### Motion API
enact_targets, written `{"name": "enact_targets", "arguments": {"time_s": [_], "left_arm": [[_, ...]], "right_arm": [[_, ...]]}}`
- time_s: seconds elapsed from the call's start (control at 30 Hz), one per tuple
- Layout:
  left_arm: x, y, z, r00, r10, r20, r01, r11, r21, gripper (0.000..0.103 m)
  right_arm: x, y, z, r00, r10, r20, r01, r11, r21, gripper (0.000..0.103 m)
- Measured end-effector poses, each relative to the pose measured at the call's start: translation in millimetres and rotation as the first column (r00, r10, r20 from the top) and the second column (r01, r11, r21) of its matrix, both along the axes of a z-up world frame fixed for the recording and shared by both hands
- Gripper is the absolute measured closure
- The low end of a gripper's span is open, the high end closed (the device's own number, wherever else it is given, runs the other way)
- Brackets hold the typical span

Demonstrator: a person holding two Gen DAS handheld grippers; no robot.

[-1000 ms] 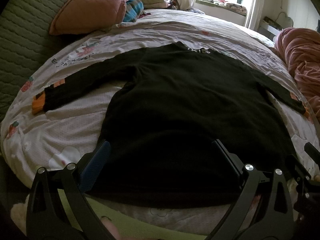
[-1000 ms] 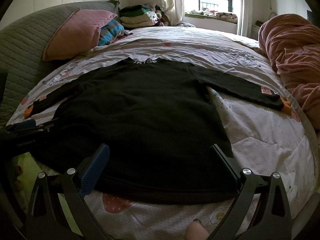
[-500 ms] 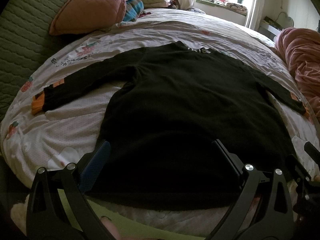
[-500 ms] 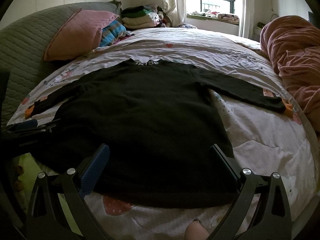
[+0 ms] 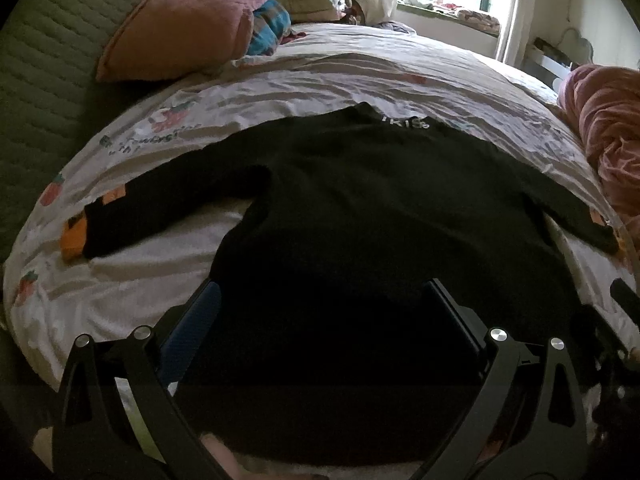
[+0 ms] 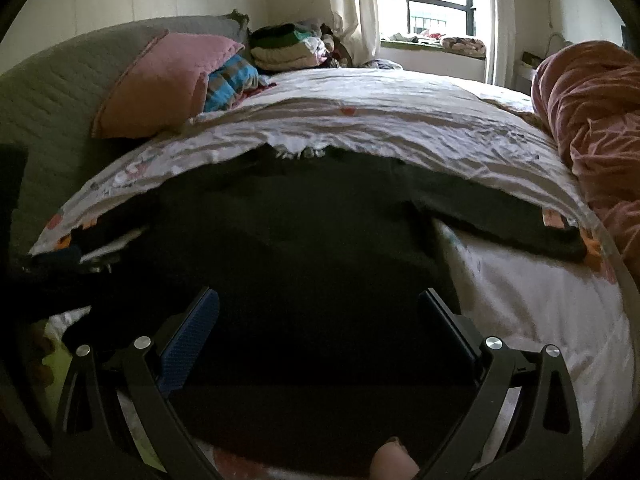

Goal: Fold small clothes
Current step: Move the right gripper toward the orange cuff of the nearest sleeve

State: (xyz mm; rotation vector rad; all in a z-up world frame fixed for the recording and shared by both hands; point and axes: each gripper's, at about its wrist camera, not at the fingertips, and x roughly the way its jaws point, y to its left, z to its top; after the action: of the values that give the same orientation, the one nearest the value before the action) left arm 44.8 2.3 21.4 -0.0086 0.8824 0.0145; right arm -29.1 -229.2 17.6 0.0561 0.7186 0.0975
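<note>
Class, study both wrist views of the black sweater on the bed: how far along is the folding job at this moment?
Done: the black sweater is spread flat on the bed sheet, both sleeves out to the sides. In hand: the left gripper and right gripper are both open, fingers straddling the hem area, with no cloth pinched. Left: every fold; neither the sleeves nor the body have been turned over.

matt black knit sweater (image 5: 360, 216) on wrinkled cotton sheet (image 5: 360, 72).
</note>
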Motion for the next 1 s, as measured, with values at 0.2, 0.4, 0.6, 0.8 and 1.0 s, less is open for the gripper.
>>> {"name": "enact_targets", "arguments": {"time_s": [0.2,0.4,0.6,0.8,1.0], "left_arm": [[17,-5,3,1.000,-0.008,-0.009,0.008,1.000,-0.008,0.009],[34,-12,4,1.000,-0.021,-0.018,0.021,1.000,-0.003,0.009],[62,-21,7,0.998,-0.045,-0.036,0.044,0.999,-0.003,0.009],[86,-28,9,0.999,-0.039,-0.035,0.039,0.999,0.011,0.009],[112,-35,3,0.997,-0.039,-0.064,0.041,0.999,0.025,0.009]], "right_arm": [[27,-5,9,1.000,-0.002,0.017,0.002,1.000,0.004,0.004],[49,-15,14,0.999,-0.042,0.031,0.041,0.999,0.010,0.004],[69,-39,12,0.995,-0.103,0.013,0.103,0.994,0.024,0.004],[86,-72,3,0.982,-0.190,-0.016,0.191,0.981,0.022,0.004],[98,-105,-6,0.960,-0.278,-0.038,0.279,0.960,0.024,0.004]]}}
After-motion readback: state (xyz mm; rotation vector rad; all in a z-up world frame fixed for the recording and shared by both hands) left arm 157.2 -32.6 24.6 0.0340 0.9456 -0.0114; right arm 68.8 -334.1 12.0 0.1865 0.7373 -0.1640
